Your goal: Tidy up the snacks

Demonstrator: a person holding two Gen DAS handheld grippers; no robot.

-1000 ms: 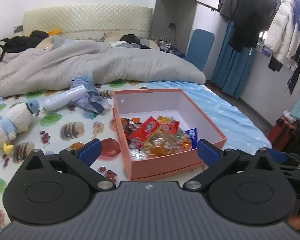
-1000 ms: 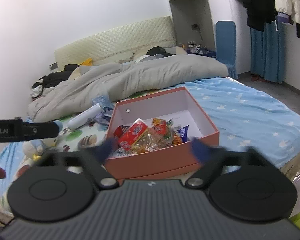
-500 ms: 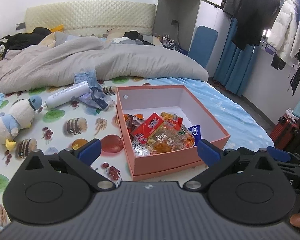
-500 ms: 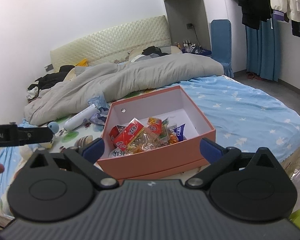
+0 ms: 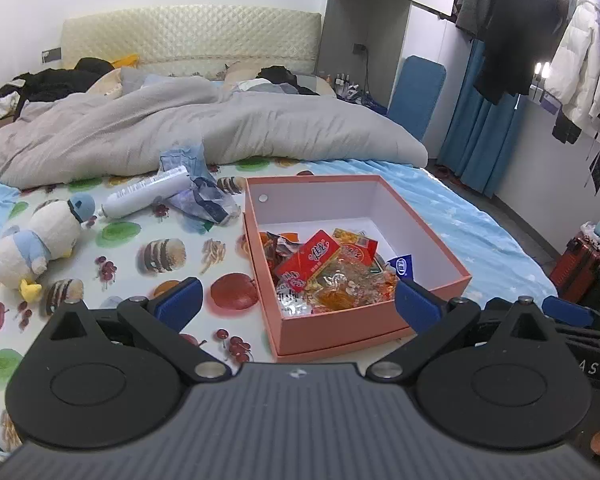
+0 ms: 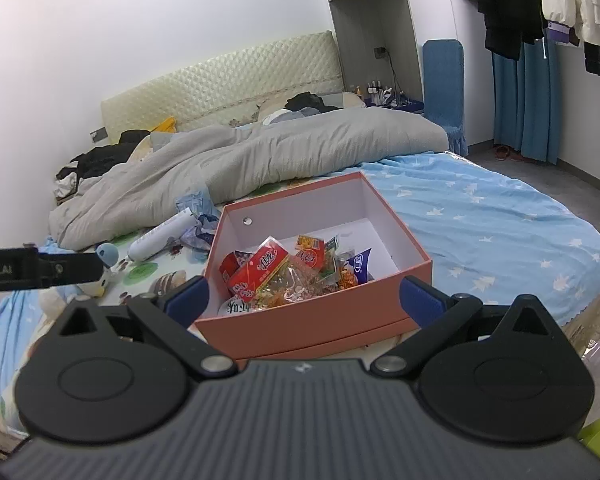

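A pink open box [image 5: 332, 332] [image 6: 312, 326] sits on the bed near its front edge. Inside lies a heap of snack packets: a red packet [image 5: 310, 258] [image 6: 260, 270], clear orange wrappers [image 5: 340, 286] [image 6: 300, 284], a blue-and-white packet [image 5: 402, 266] [image 6: 360, 264]. My left gripper [image 5: 298, 304] is open and empty, held back in front of the box. My right gripper [image 6: 302, 300] is also open and empty, in front of the box's near wall. The left gripper's body [image 6: 40, 270] shows at the left edge of the right wrist view.
On the fruit-print sheet [image 5: 168, 256] left of the box lie a plush penguin [image 5: 36, 240], a white tube [image 5: 144, 196] and a crumpled blue bag [image 5: 204, 204]. A grey duvet [image 5: 180, 132] is heaped behind. A red suitcase [image 5: 580, 264] stands on the floor, clothes [image 5: 520, 28] hang at right.
Both grippers have drawn back and risen slightly, so the box sits a little lower and farther in both views. Both stay open and empty. The box contents have not moved.
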